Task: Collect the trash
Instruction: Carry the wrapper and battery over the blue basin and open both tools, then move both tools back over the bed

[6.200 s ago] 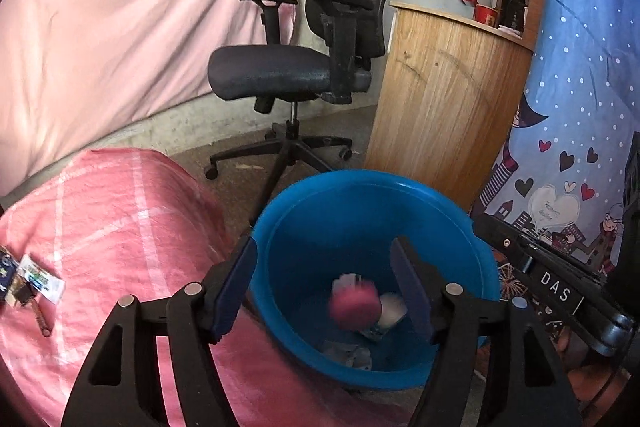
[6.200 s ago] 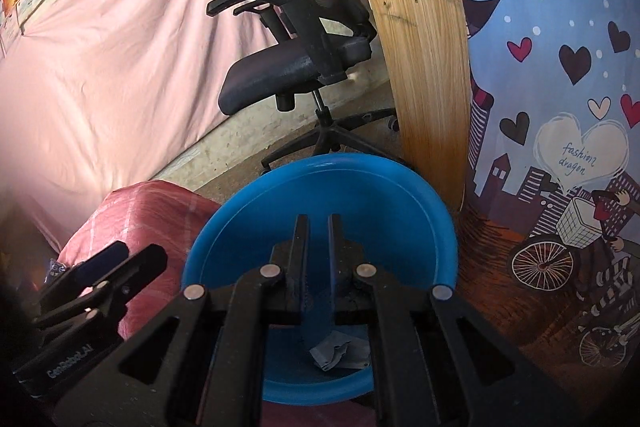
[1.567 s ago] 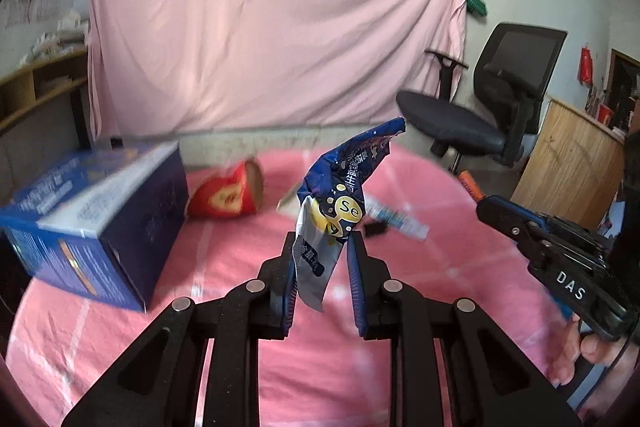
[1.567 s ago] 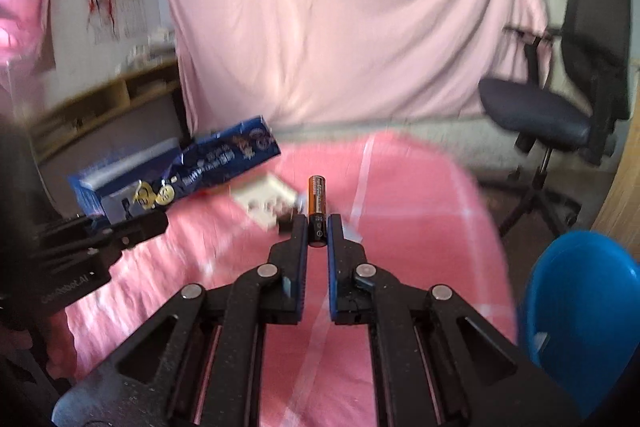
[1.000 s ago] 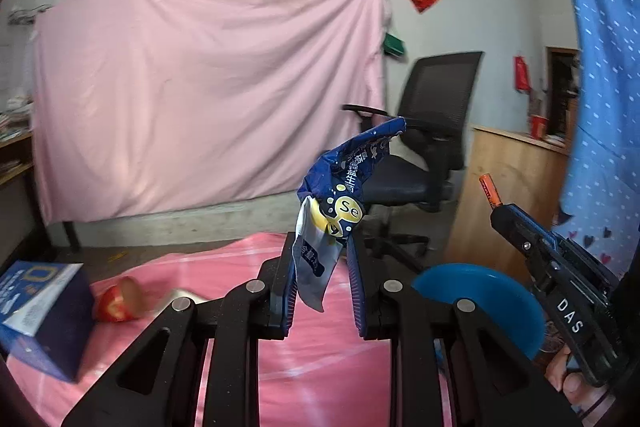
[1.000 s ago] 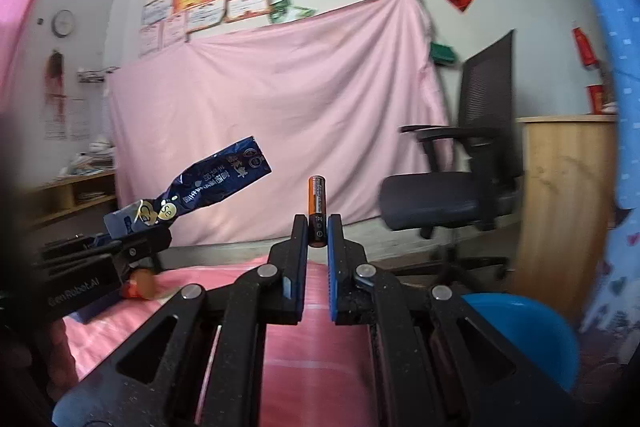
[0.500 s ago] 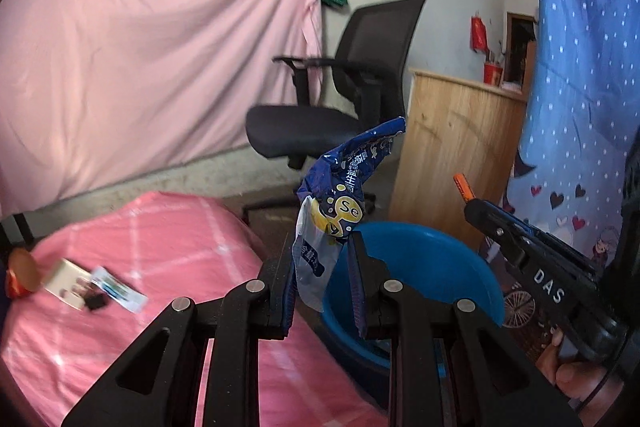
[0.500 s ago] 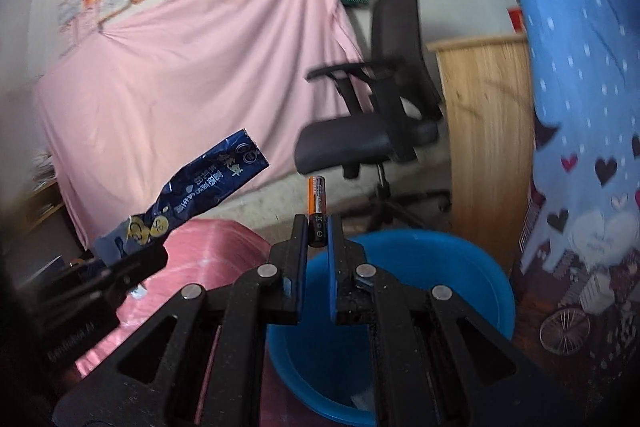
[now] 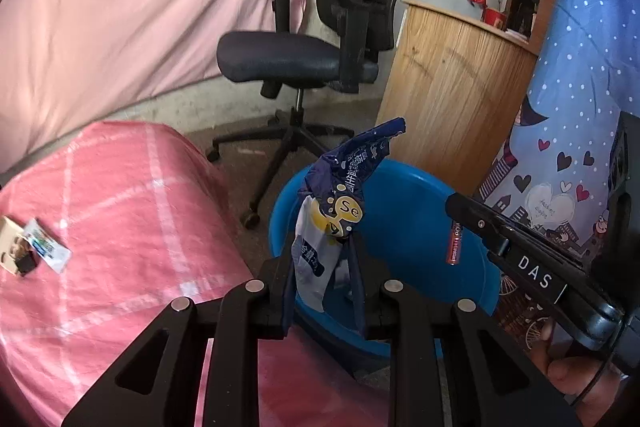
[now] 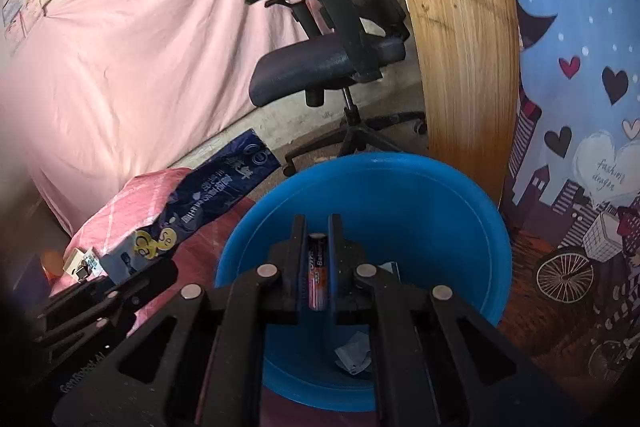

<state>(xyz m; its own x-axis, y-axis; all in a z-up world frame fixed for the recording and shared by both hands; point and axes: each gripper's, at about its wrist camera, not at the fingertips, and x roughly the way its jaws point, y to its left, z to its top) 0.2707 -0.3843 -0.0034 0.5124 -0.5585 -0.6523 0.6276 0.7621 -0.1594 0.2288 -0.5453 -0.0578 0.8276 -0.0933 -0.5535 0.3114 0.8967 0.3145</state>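
A blue plastic bin (image 9: 420, 211) stands on the floor beside the pink-covered table (image 9: 120, 211). My left gripper (image 9: 320, 259) holds a dark blue and white snack wrapper (image 9: 340, 203) upright at the bin's near rim, its jaws slightly parted around it. My right gripper (image 10: 318, 267) is over the bin (image 10: 400, 211). Its jaws have parted and a red and black battery (image 10: 318, 271) hangs between them. The battery also shows below the right gripper in the left wrist view (image 9: 454, 243). Grey scraps (image 10: 352, 351) lie in the bin's bottom.
A black office chair (image 9: 320, 39) stands behind the bin. A rounded wooden counter (image 9: 452, 91) is to its right, and a blue patterned curtain (image 9: 580, 99) hangs at far right. Small packets (image 9: 32, 247) lie on the table. A pink sheet (image 9: 140, 7) covers the back wall.
Both grippers have moved down and over the bin. The right jaws have parted and the battery has slipped lower between them. The left jaws have widened a little around the wrapper.
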